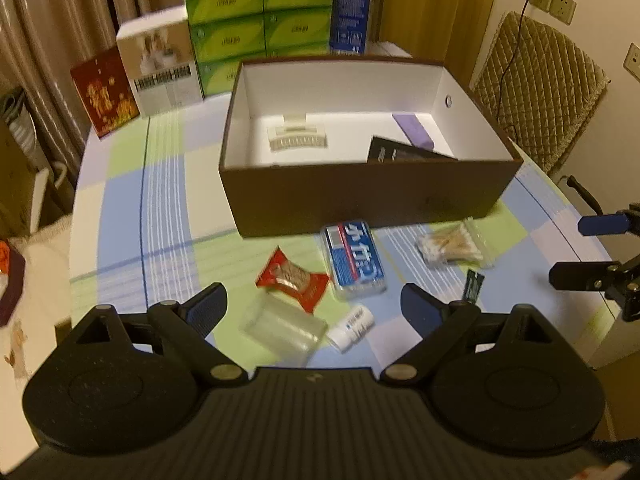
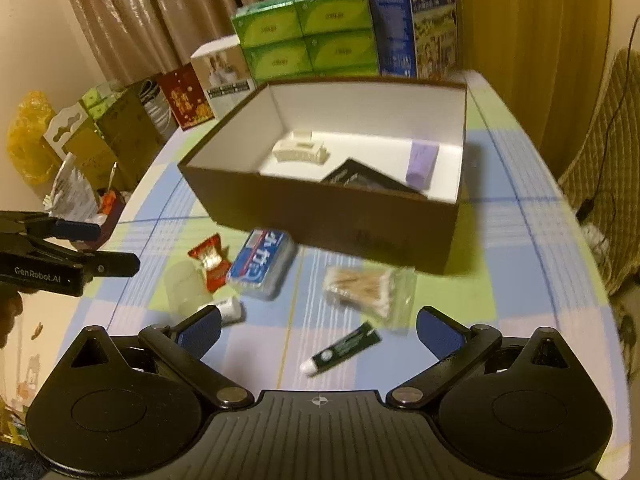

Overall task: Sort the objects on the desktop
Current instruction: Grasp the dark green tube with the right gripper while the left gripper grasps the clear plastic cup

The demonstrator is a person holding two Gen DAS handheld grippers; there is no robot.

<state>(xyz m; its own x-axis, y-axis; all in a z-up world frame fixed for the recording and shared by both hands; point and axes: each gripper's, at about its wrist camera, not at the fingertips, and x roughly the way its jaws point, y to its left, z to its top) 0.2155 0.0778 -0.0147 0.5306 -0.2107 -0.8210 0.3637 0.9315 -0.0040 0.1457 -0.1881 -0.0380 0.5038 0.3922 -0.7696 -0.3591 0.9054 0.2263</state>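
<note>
Left wrist view: both grippers spread over loose items by the box

Left gripper (image 1: 314, 304) hangs above the table (image 1: 128, 208) with its fingers (image 1: 208, 306) wide apart and nothing between them. Just beyond the fingertips lie a clear case (image 1: 282, 326) and a small white bottle (image 1: 352, 326), touching or nearly so. Past them sit a red packet (image 1: 294, 278) and a blue pack (image 1: 354, 260), side by side, with a swab bag (image 1: 454, 246) further right and a dark tube (image 1: 473, 286) near it.

Right gripper (image 2: 318, 330) is also spread wide and holds nothing. The dark tube (image 2: 344, 348) lies between its fingers (image 2: 436, 334), white cap toward the camera; the swab bag (image 2: 370, 290) sits just past it.

Behind the loose items stands the brown box (image 2: 320, 216), open-topped. Inside are a cream part (image 2: 300, 152), a black card (image 2: 360, 178) and a purple block (image 2: 422, 164), apart from one another. Green cartons (image 2: 308, 34) and a blue carton (image 2: 412, 20) stand behind the box.
</note>
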